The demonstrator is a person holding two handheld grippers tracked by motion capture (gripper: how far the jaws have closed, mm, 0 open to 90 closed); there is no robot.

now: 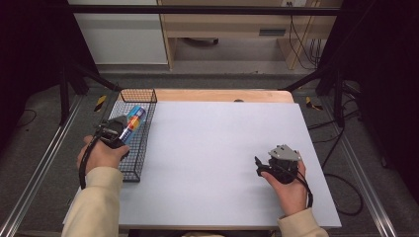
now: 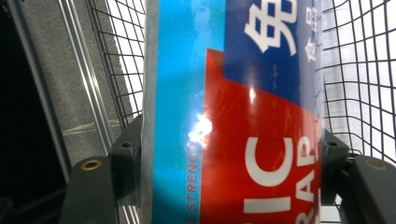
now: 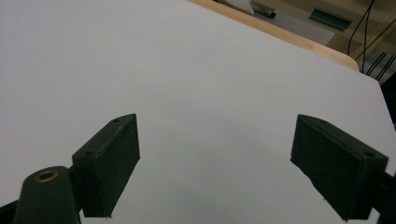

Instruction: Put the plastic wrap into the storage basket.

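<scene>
My left fingers [image 1: 120, 129] clamp the glossy blue-and-red can [image 1: 134, 118] over the black wire basket [image 1: 143, 148], right fingers [image 3: 215, 163] open and empty, so that slick can might slip and clip the rim.

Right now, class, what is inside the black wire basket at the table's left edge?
The black wire basket holds a blue-and-red can, gripped by the left gripper. The can covers the basket floor beneath it.

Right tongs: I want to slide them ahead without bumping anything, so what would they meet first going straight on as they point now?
Nothing close: the open right tongs point across the bare white tabletop. The way looks free as far as its far wooden edge, though depth is hard to judge.
</scene>
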